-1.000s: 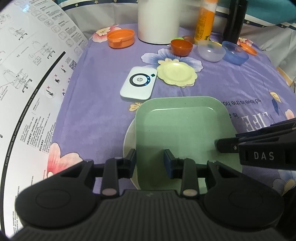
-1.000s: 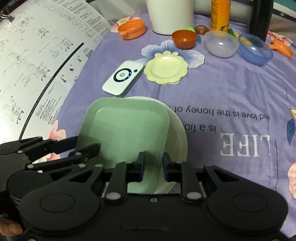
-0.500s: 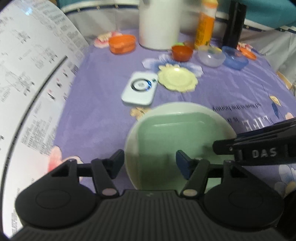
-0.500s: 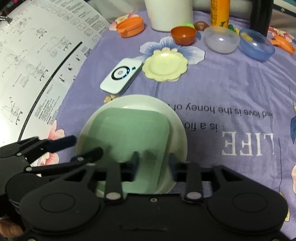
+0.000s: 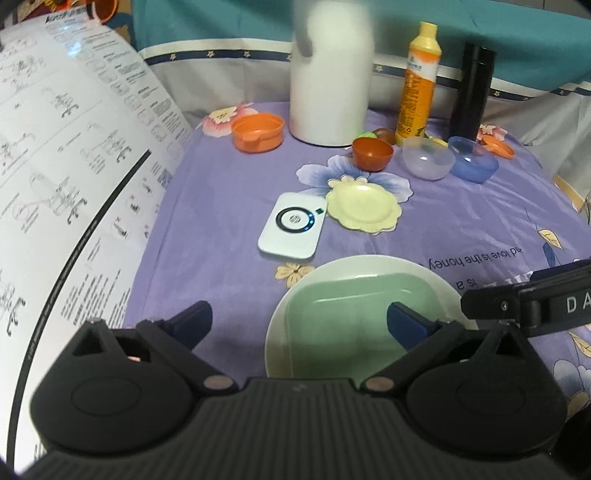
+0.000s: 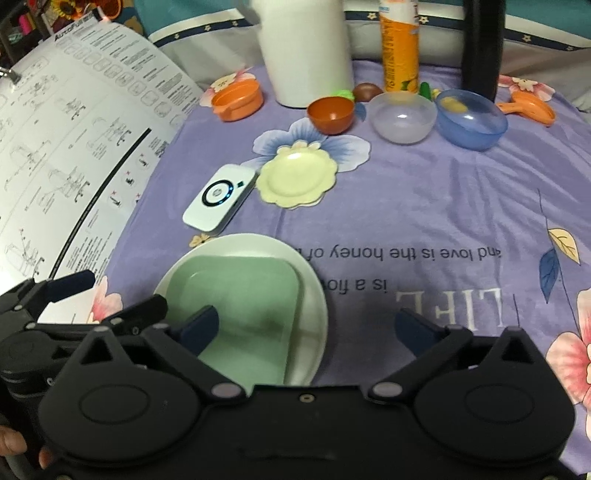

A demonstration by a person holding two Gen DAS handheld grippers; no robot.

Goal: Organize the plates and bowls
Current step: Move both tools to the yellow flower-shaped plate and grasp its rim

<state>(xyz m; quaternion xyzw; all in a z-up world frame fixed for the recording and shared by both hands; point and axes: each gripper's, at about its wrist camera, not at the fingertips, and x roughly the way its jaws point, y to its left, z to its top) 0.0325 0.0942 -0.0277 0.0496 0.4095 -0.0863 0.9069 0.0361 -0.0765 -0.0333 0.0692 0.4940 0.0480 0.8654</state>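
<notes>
We see the bench under a purple floral cloth (image 6: 424, 206), teal curtain (image 5: 480, 33) behind. Big instruction sheet (image 5: 62, 177) crowds the left. Plates: 3, w/ green square plate (image 6: 240, 295) on white round plate (image 6: 314, 299), yellow plate (image 6: 297, 177) apart. Bowls: 3. Left tool (image 5: 299, 321) & right tool (image 6: 306, 326) both spread wide, gripping nothing.

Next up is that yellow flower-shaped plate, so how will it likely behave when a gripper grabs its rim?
The yellow plate looks thin and shallow, so probably light and stiff. Its glossy face may be slippery. Lying flat on the soft purple cloth, the low rim may be hard to get a finger under, and it touches the white device, which could get nudged.
</notes>
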